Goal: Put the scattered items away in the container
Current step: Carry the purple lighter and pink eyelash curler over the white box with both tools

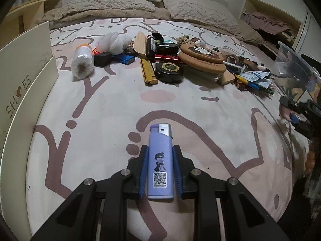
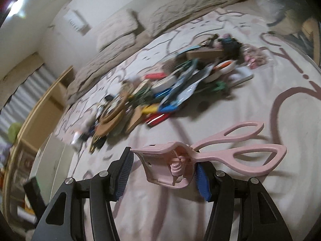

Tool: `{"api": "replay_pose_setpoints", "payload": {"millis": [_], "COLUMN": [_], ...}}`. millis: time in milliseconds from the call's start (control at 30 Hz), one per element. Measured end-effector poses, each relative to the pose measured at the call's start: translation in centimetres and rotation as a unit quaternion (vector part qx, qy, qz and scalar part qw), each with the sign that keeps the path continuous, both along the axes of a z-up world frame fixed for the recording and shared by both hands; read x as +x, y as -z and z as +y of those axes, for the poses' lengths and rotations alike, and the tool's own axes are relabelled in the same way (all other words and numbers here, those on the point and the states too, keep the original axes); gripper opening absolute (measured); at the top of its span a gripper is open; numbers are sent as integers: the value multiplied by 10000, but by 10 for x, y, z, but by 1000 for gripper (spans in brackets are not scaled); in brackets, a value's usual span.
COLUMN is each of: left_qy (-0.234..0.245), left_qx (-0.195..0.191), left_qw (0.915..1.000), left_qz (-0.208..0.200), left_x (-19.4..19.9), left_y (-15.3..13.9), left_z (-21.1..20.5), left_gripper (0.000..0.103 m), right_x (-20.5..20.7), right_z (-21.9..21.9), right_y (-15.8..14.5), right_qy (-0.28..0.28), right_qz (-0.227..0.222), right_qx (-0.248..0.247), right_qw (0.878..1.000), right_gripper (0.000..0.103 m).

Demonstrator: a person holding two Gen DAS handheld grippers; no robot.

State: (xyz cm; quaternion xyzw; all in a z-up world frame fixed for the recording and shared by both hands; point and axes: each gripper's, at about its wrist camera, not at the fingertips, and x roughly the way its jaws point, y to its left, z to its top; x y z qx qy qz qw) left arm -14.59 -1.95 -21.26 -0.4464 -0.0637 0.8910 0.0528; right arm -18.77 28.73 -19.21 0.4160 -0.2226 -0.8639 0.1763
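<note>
My left gripper [image 1: 160, 172] is shut on a lilac lighter [image 1: 160, 164] with a cartoon figure and a QR code, held above the patterned bedspread. My right gripper [image 2: 162, 172] holds a pink eyelash curler [image 2: 192, 158] between its blue pads; the curler touches the right pad [image 2: 202, 182], and a gap shows beside the left pad [image 2: 124, 174]. Its handles stick out to the right. The pile of scattered items [image 1: 176, 60] lies across the bed's middle and shows blurred in the right wrist view [image 2: 160, 92]. A clear plastic container [image 1: 297, 68] stands at the right edge.
A cream shoe box lid [image 1: 24, 84] stands at the left edge of the bed. Pillows [image 1: 112, 6] lie at the head. A wooden shelf with clothes [image 1: 268, 22] is at the right. The right gripper also shows in the left wrist view [image 1: 301, 112].
</note>
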Motion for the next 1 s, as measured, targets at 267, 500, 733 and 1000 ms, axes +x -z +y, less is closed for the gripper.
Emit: {"api": "replay_pose_setpoints", "payload": {"millis": [267,500,733,1000], "left_qy": [-136,-227,-239,-168], "left_qx": [193,281,385,382], "left_qw": [9997,9993,9989,9982], "left_qz": [-96,-99,72,432], "left_x": [0,7,18,26], "left_y": [-2,-7,-25,-60], "left_z": [-3,-3,1,3], "left_gripper": [23,23,23,23], "right_x": [27,41,42,42], "right_z": [-30,-50,-54,-58], "right_y": [2,2,0,-15], "right_qy": [-546,-821,-889,-922], "right_qz": [79,125,106,198], "right_qx": [62,245,238,-33], "right_qw": [9985,9962,9957,9955], "right_gripper": [59,59,59,59]}}
